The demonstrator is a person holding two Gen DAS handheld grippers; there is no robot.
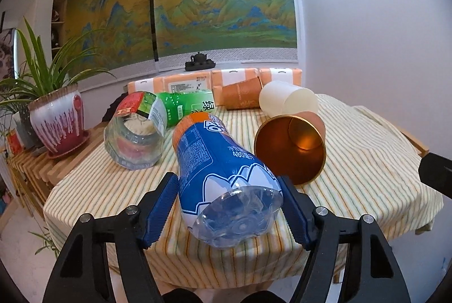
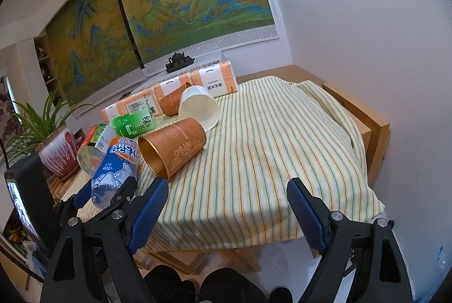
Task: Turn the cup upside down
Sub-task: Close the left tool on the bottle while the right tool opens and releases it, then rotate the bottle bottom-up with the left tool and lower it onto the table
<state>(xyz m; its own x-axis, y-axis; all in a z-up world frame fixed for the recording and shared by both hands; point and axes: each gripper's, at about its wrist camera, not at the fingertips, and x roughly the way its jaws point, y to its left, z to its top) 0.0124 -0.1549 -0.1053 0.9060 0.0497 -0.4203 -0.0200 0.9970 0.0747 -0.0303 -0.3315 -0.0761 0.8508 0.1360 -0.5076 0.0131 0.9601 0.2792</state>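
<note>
An orange paper cup [image 1: 291, 147] [image 2: 172, 147] with a gold inside lies on its side on the striped tablecloth [image 2: 254, 161], its mouth facing the front left. Behind it lie a white cup [image 1: 285, 101] [image 2: 199, 108] and a second orange cup [image 1: 243, 96] [image 2: 171, 102], both on their sides. My left gripper [image 1: 227, 177] [image 2: 104, 191] has its blue pads against both sides of a blue Arctic Ocean bottle [image 1: 220, 167] [image 2: 113, 173], just left of the gold-lined cup. My right gripper [image 2: 227, 181] stands open over the table's front edge, holding nothing.
A clear bottle [image 1: 135, 139] and a green tea bottle [image 1: 186, 105] lie at the left. Orange tissue packs [image 1: 183, 82] line the back edge. A potted plant [image 1: 56, 122] stands on a slatted bench to the left. A white wall runs along the right.
</note>
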